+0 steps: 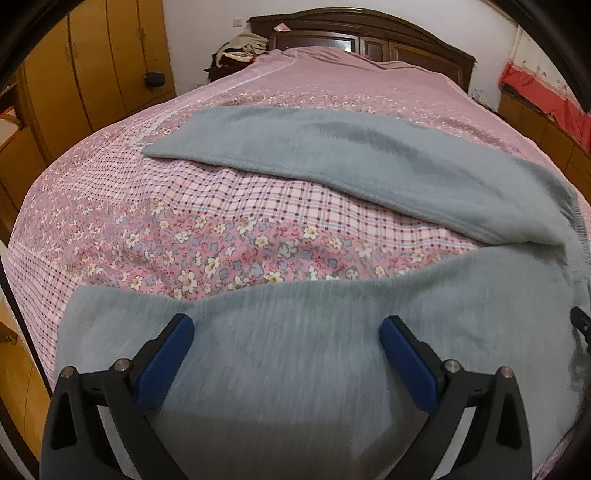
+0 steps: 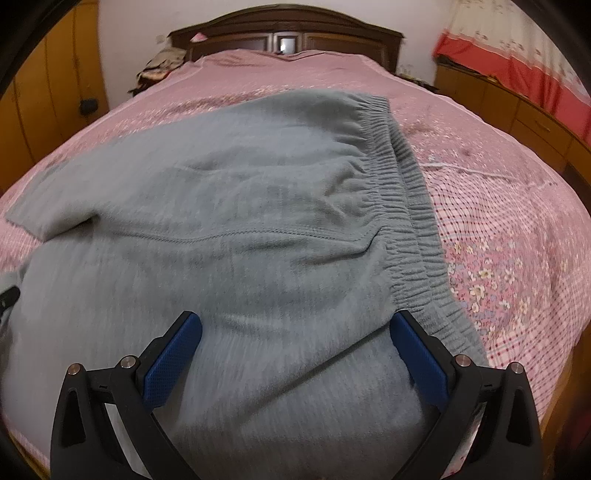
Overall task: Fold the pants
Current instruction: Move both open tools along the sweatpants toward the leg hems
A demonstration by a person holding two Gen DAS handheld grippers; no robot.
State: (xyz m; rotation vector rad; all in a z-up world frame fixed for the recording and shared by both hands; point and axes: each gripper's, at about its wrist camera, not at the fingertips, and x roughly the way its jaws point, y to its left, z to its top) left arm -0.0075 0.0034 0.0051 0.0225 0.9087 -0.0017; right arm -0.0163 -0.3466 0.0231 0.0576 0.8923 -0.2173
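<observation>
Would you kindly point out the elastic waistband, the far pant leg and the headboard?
elastic waistband (image 2: 413, 221), right wrist view, ribbed middle.
far pant leg (image 1: 295, 140), left wrist view, mid-leg.
headboard (image 1: 369, 26), left wrist view, top rail.

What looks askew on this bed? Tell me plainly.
The grey pants lie unevenly: the two legs splay apart, the far leg angling across the bedspread, and a ridge of wrinkles runs below the waistband. Nothing looks spilled or damaged. Both grippers' jaws stand open.

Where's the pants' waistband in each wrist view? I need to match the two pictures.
Left wrist: the waistband only peeks in at the far right edge, mid-height.
Right wrist: it runs down the right of centre, from upper middle to beside the right tongs.
Shared landmark: the dark headboard, top centre in both.
</observation>
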